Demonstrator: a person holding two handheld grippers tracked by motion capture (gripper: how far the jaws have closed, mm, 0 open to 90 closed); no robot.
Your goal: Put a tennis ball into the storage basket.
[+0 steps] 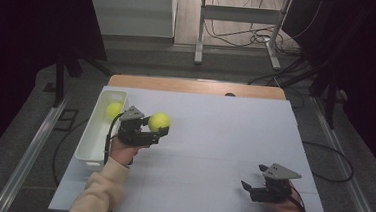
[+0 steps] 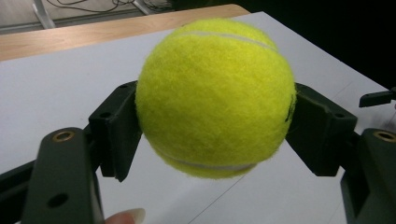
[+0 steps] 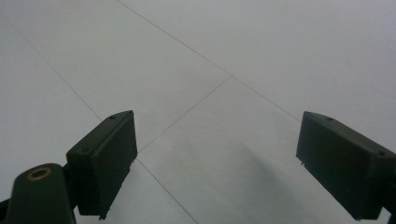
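- The right gripper point(image 1: 257, 187) rests near the front edge of the table point(image 1: 224, 138), well to the right of the white bin point(image 1: 89, 139). Its jaws stand wide apart, and in the right gripper view there is nothing between them, only the bare white surface.
- The left gripper point(image 1: 155, 131) is just to the right of the bin, with its jaws closed on a tennis ball point(image 1: 159, 121). In the left gripper view the two pads press on the ball point(image 2: 215, 98) from both sides, about at its widest part, and the ball hangs clear above the table.
- The step in hand, as I judge it, is to carry this ball over to the bin and put it inside. To do it well, the grip should stay firm until the ball is over the open bin – a round, fuzzy ball can roll out of flat pads if they loosen too soon.
- The ball must pass above the right wall of the bin, not strike against it, and be let go low, so that it does not bounce out.
- The bin is long, narrow and open on top. One second tennis ball point(image 1: 114, 110) already lies in its far end – the near part looks free, so there is room.
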